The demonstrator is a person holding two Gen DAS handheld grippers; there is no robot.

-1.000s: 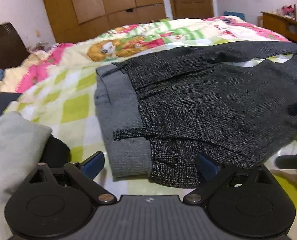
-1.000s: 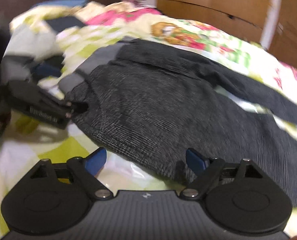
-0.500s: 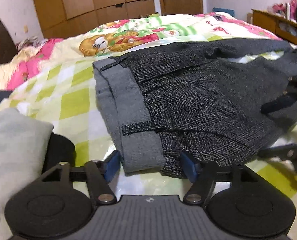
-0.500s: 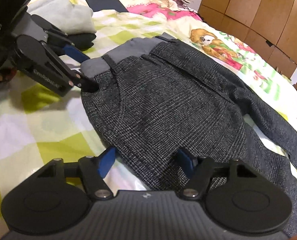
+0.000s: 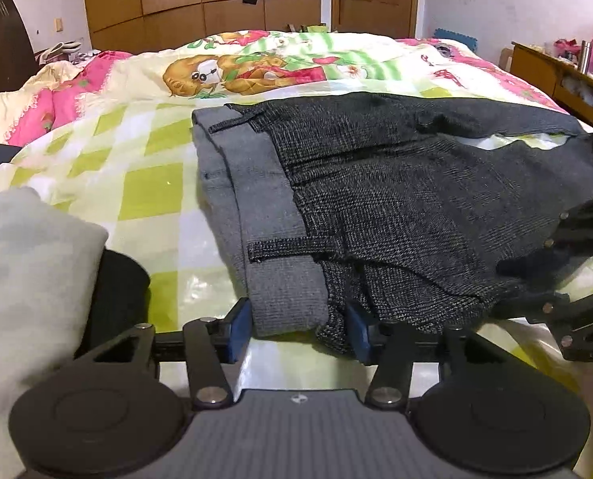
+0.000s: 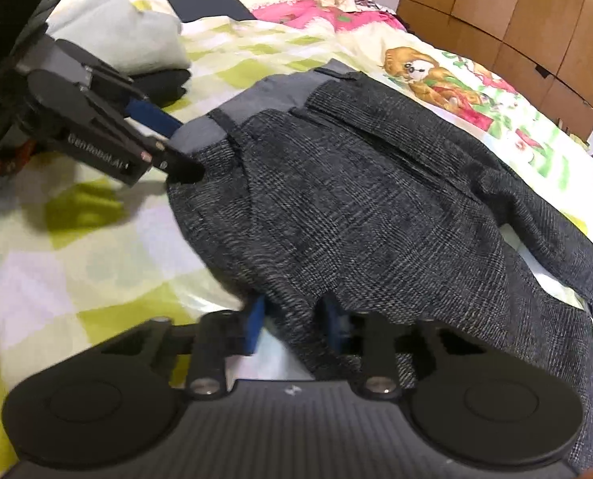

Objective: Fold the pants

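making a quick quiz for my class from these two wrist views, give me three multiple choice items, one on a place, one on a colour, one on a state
1. Where do the dark grey checked pants lie?
A. on a wooden floor
B. on the green and white checked bedspread
C. on a chair

2. What colour is the pants' waistband?
A. plain light grey
B. red
C. white

3. What sits between the right gripper fingers?
A. nothing
B. a pale folded towel
C. the edge of the pants

Key: B, the bedspread shows all around the pants; A, a plain grey band borders the checked cloth; C, the right wrist view shows cloth bunched between the blue pads as the jaws are closing.
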